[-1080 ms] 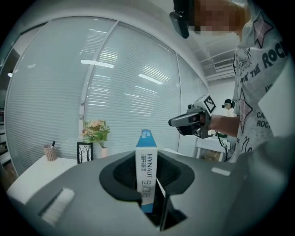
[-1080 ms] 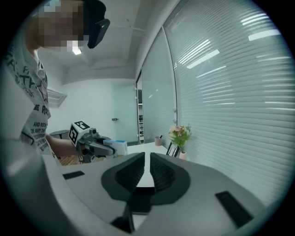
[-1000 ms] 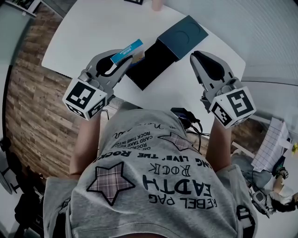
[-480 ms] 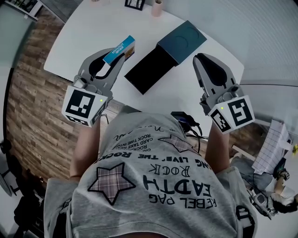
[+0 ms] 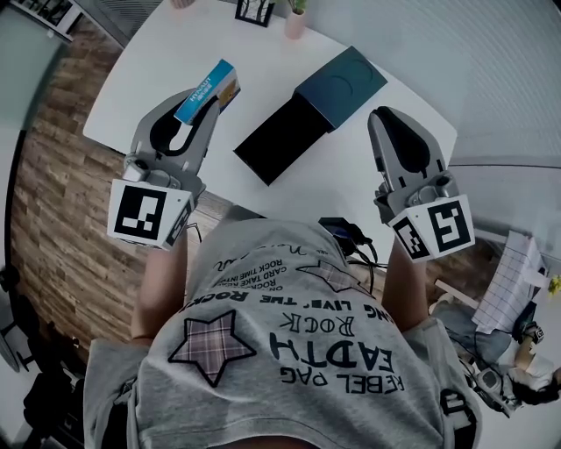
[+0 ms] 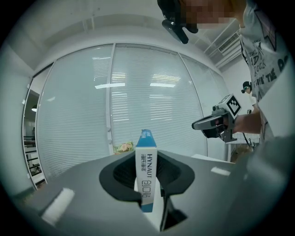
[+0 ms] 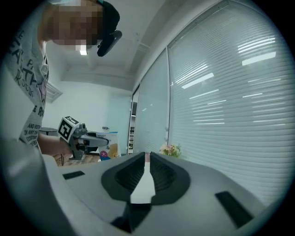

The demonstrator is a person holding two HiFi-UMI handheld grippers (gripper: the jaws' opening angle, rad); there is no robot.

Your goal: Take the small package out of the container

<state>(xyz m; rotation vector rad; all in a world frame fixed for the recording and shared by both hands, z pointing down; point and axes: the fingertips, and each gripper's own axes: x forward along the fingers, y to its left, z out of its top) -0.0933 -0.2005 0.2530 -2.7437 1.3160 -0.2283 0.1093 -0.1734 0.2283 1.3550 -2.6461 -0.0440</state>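
The small blue-and-white package (image 5: 207, 91) is clamped edge-on in my left gripper (image 5: 213, 98), held up over the left part of the white table (image 5: 166, 53), clear of the container. In the left gripper view the package (image 6: 146, 179) stands upright between the jaws of the left gripper (image 6: 146, 154). The container is a dark box: its black open tray (image 5: 279, 146) slides out of a teal sleeve (image 5: 344, 81). My right gripper (image 5: 382, 117) hovers to the right of the box, shut and empty; its jaws (image 7: 147, 157) meet with nothing between them.
A small pink cup (image 5: 295, 21) and a black frame (image 5: 254, 10) stand at the table's far edge. A flower pot (image 7: 169, 149) sits before the blinds. Wooden floor lies to the left, and the person's body covers the table's near edge.
My left gripper has carried the package away from the black tray, further left and outward over the table. The right gripper has barely moved.
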